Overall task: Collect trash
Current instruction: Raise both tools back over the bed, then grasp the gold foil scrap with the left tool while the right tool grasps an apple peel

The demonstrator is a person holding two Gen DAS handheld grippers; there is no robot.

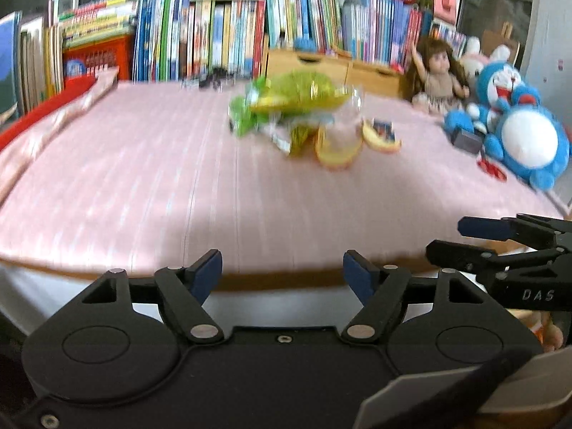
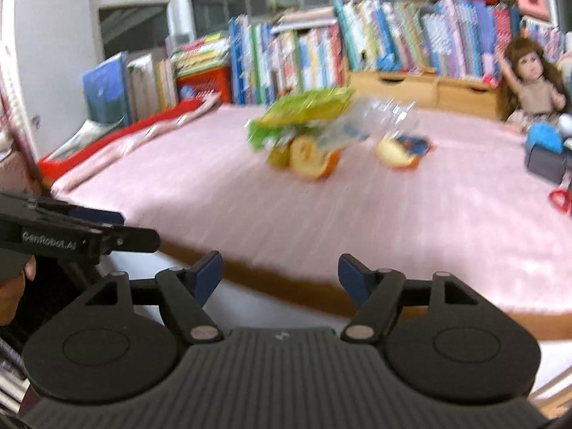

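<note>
The left gripper (image 1: 282,273) and right gripper (image 2: 280,273) hang empty at the near edge of the bed (image 1: 150,186), fingers spread apart; farther in, mid-bed, lies the trash pile (image 1: 296,114): green wrappers, a clear plastic bottle (image 2: 379,114), orange peels (image 2: 314,159); behind stand a doll (image 1: 441,77) and books (image 1: 221,32).

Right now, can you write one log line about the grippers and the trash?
left gripper: open, holding nothing | right gripper: open, holding nothing | trash pile: on pink bedspread, untouched | stage: approaching
</note>
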